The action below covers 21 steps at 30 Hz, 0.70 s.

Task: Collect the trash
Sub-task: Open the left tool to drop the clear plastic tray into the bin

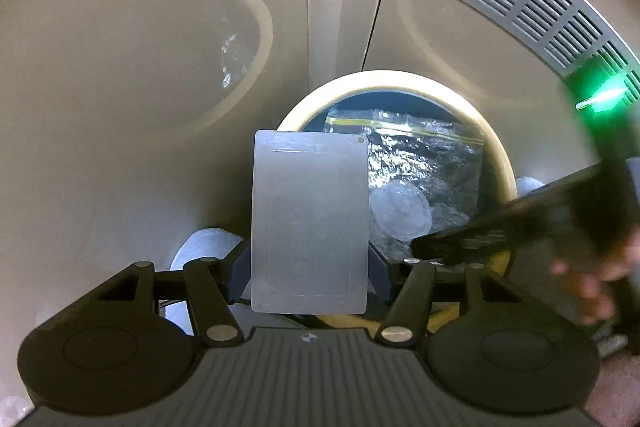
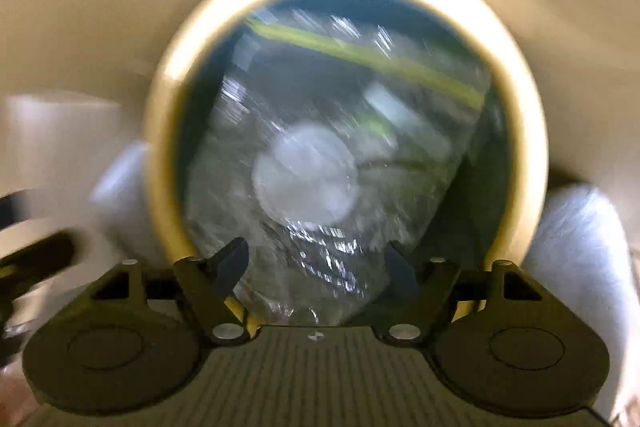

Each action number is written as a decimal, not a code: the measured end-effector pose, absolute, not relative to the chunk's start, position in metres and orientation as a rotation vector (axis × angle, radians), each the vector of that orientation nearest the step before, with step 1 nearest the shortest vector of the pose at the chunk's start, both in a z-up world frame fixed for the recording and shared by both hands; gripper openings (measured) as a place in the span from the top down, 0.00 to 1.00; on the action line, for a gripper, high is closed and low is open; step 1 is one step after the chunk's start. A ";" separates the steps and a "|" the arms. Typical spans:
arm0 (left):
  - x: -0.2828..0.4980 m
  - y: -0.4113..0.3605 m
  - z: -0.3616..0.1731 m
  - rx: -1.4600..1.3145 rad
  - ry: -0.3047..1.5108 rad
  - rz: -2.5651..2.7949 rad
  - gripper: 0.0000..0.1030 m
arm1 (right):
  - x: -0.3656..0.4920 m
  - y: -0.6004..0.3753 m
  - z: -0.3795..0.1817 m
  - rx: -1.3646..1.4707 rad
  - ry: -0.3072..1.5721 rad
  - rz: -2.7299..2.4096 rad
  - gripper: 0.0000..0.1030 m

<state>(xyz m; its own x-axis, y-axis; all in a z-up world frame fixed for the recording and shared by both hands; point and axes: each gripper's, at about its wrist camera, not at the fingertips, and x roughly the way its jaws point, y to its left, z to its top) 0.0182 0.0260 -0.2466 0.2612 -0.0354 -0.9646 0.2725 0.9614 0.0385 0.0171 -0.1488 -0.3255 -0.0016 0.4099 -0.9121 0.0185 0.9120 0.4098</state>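
Gripping a blank grey card [image 1: 309, 227], the left tool [image 1: 309, 267] hangs over the bin [image 1: 500, 147] — the right tool [image 2: 316, 263] gapes empty above a clear, yellow-striped zip bag [image 2: 320, 155]; no writing legible.

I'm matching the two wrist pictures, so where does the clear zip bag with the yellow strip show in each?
Left wrist: zip bag right of centre, inside the bin, partly behind the grey card.
Right wrist: zip bag fills the centre, blurred.
Shared landmark: the bin's cream rim.

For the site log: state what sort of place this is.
Probably an indoor room corner with smooth beige wall panels, a slotted metal vent grille, and a round cream-rimmed trash bin holding a clear plastic zip bag.
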 end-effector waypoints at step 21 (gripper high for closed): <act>0.024 0.021 -0.235 0.131 1.273 -0.329 0.22 | -0.039 -0.183 -0.170 0.288 1.230 0.343 0.19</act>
<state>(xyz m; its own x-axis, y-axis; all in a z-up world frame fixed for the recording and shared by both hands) 0.0239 0.0212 -0.2351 0.2543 -0.1693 -0.9522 0.3136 0.9458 -0.0844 -0.0394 -0.1831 -0.1704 0.2946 0.4058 -0.8652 -0.0997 0.9135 0.3945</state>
